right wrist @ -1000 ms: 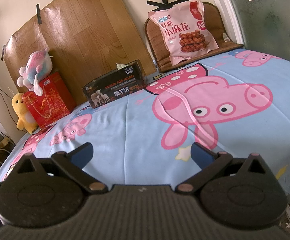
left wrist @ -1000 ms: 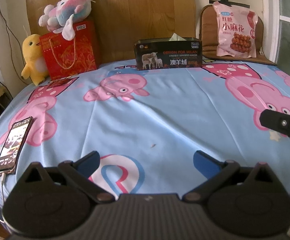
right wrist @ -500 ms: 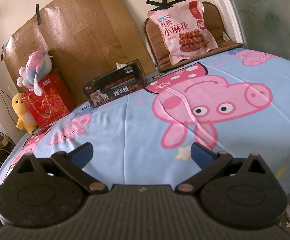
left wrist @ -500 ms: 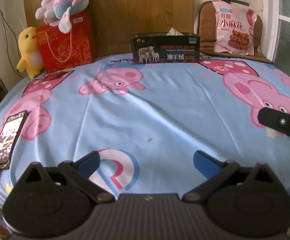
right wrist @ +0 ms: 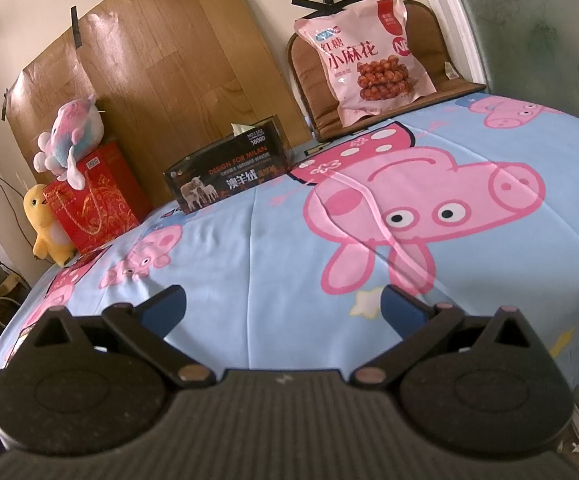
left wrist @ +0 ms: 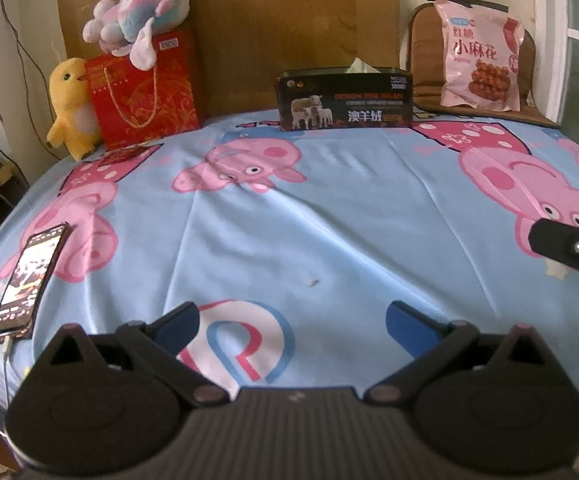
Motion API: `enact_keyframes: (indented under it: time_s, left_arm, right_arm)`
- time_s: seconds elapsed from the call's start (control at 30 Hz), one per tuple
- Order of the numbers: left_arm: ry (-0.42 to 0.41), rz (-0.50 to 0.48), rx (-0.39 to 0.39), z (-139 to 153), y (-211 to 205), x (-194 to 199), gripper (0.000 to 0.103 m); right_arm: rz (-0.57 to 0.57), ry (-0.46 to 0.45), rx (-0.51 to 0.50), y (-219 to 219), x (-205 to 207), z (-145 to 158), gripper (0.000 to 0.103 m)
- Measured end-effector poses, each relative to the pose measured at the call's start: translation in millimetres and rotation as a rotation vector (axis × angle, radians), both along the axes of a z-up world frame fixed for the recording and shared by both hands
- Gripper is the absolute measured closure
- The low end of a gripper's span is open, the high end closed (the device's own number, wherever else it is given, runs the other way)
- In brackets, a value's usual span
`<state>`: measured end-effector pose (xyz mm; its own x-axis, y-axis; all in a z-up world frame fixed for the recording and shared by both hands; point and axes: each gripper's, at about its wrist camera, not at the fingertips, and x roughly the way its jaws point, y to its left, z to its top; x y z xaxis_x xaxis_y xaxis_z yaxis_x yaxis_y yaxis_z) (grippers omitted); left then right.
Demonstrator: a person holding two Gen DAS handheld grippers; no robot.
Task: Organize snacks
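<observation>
A pink snack bag (left wrist: 478,65) printed with fried dough twists leans upright against a brown chair cushion at the far right; the right wrist view shows the snack bag (right wrist: 369,60) too. My left gripper (left wrist: 291,326) is open low over the near edge of the blue cartoon-pig cloth, nothing between its fingers. My right gripper (right wrist: 283,306) is also open and empty, far from the bag. Part of the right gripper (left wrist: 569,246) pokes in at the left wrist view's right edge.
A black tissue box (left wrist: 345,100) stands at the back centre. A red gift bag (left wrist: 143,88) with a plush toy (left wrist: 135,6) on top and a yellow plush chick (left wrist: 67,108) sit at the back left. A phone (left wrist: 27,276) lies on the cloth (left wrist: 329,220) near the left edge.
The left wrist view has shifted a little, tilting back and then forward; nothing on the cloth moved. The right gripper stayed still. Both stay open.
</observation>
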<state>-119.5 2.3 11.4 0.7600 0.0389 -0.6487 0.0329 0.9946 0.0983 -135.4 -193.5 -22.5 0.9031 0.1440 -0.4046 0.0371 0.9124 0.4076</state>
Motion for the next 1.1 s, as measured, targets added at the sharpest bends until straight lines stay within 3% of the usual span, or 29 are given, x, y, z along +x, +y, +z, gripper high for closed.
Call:
enact_keyframes:
  time_s: [1.1]
  left_arm:
    - [0.003,0.023,0.02,-0.6,1.1,2.1,0.0]
  right_arm:
    - [0.0,0.002,0.0,1.1,-0.4,-0.2,0.0]
